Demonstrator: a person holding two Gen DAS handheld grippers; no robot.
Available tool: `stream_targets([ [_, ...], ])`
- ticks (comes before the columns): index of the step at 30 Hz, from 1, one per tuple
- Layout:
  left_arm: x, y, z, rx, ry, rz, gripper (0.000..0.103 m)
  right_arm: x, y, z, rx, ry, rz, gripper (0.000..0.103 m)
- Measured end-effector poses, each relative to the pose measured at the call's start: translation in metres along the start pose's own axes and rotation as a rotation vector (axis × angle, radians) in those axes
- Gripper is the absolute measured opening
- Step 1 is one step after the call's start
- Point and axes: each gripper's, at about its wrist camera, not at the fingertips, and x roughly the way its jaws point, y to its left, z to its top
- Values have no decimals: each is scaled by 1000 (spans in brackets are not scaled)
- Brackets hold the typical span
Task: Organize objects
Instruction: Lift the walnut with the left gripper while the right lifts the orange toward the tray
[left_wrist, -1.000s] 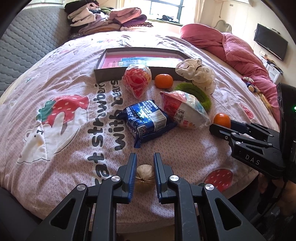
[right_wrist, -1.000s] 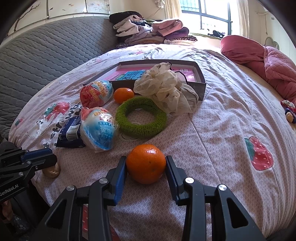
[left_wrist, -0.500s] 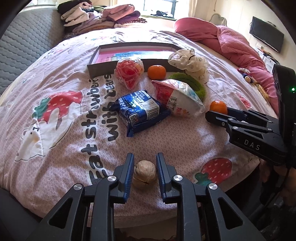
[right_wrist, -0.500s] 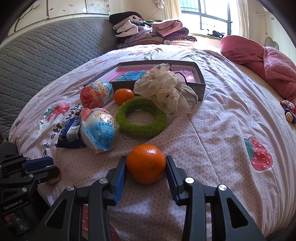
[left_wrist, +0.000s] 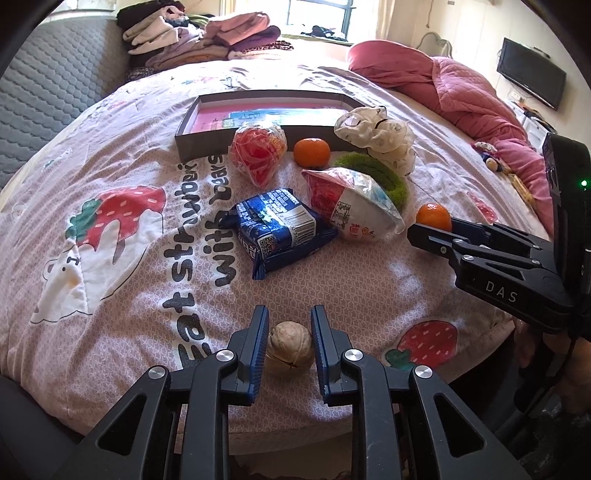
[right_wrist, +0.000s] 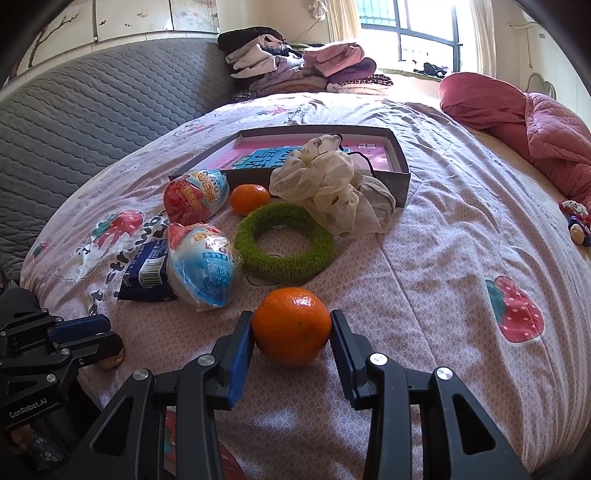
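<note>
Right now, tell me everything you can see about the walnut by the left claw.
The walnut is round, pale tan and wrinkled, with a dark seam across its lower front. It looks whole and hard-shelled. It sits on the pink strawberry-print bedspread near the bed's front edge, between the blue pads of the left claw, which press on both its sides. Nothing else touches it; the blue snack packet lies well beyond it.

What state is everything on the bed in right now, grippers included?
Left gripper, fingers just eased apart slightly, pressing the walnut.
Right gripper, shut on the near mandarin.
Box, open, unlidded.
Blue snack packet, sealed, lying flat.
Far mandarin, loose beside the box.
Green ring, flat, untouched.
</note>
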Motion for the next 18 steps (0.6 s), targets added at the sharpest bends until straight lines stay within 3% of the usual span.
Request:
stream_targets([
  [18, -4, 9, 26, -41, -36, -25, 21, -5, -1, 13, 2, -25, 9, 41],
])
